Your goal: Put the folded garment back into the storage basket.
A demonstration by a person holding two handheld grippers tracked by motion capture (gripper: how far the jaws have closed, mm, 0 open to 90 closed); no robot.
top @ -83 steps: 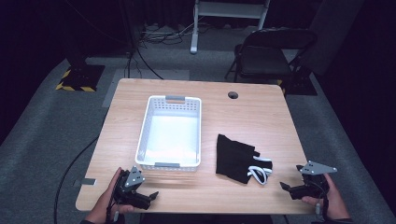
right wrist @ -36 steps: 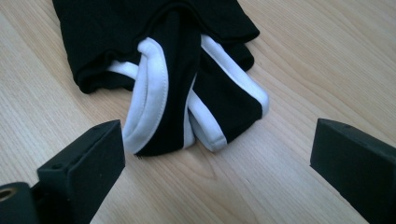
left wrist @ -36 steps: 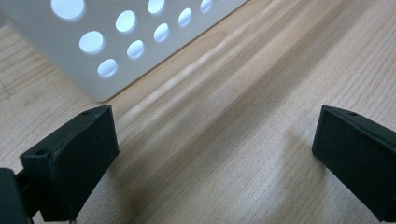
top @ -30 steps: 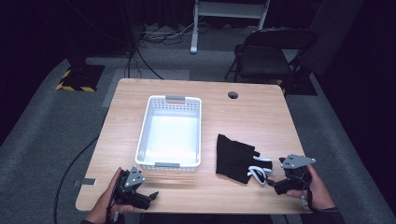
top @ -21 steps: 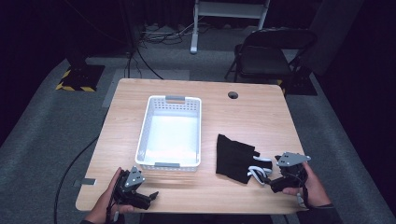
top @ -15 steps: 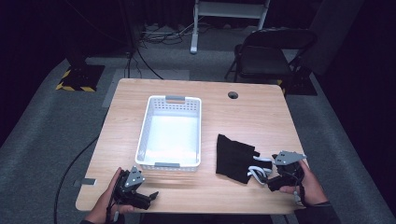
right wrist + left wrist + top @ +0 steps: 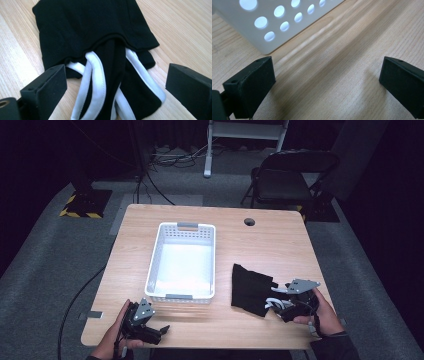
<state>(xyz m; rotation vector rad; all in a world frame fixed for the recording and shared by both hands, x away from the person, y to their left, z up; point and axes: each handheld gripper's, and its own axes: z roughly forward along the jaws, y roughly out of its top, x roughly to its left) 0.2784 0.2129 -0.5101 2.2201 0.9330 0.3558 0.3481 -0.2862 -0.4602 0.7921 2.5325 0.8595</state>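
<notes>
Straddling the black garment (image 7: pixel 100 45) near the bench's (image 7: pixel 270 240) right edge, our right gripper (image 7: pixel 287 307) spreads its jaws wide to grab; the left gripper (image 7: pixel 150 332), jaws wide, rests beside the basket (image 7: pixel 182 265).

You work at a light wood table (image 7: pixel 280 245) with a round cable hole (image 7: pixel 249 222) near its far edge. Under it lies grey carpet (image 7: pixel 45 265), dim at the edges. A black cable (image 7: pixel 82 290) runs across the carpet at your left and passes under the table. Beyond the far edge a black folding chair (image 7: pixel 285 177) stands at the right. A white frame (image 7: pixel 247 132) stands farther back, with loose cables (image 7: pixel 175 155) on the floor beside it. At far left a dark stand rests on a base with yellow-black hazard stripes (image 7: pixel 80 205). The surroundings are black; light falls mostly on the table.
</notes>
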